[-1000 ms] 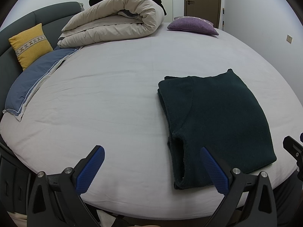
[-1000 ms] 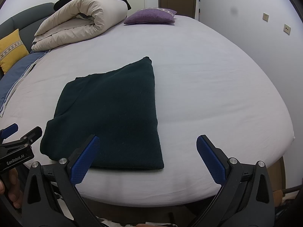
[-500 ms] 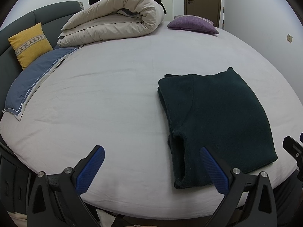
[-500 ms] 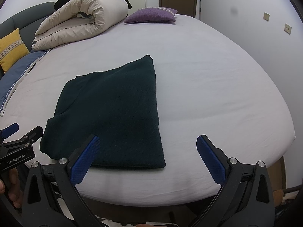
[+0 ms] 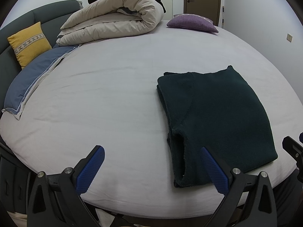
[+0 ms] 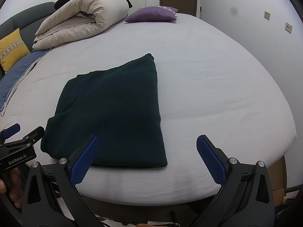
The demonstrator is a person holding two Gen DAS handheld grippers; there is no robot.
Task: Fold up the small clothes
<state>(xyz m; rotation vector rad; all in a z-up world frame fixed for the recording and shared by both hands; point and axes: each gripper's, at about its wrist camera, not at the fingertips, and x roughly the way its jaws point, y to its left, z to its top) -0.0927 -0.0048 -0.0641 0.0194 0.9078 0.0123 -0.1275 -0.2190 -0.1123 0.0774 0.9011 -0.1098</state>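
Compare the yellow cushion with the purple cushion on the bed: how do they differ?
The yellow cushion stands propped against the grey headboard; the purple cushion lies flat on the sheet. The yellow cushion has a patterned band across it; the purple cushion looks mostly plain. Both sit far from the dark garment.

bed and its load

a wide bed (image 5: 113, 94) under a pale grey sheet carries everything. a folded dark green garment (image 5: 217, 117) lies flat near the front edge at about 4 o'clock. a rolled beige duvet (image 5: 117, 24) sits at 11 o'clock, a purple cushion (image 5: 193, 23) at 1 o'clock, a blue pillow (image 5: 32, 81) at 9 o'clock.
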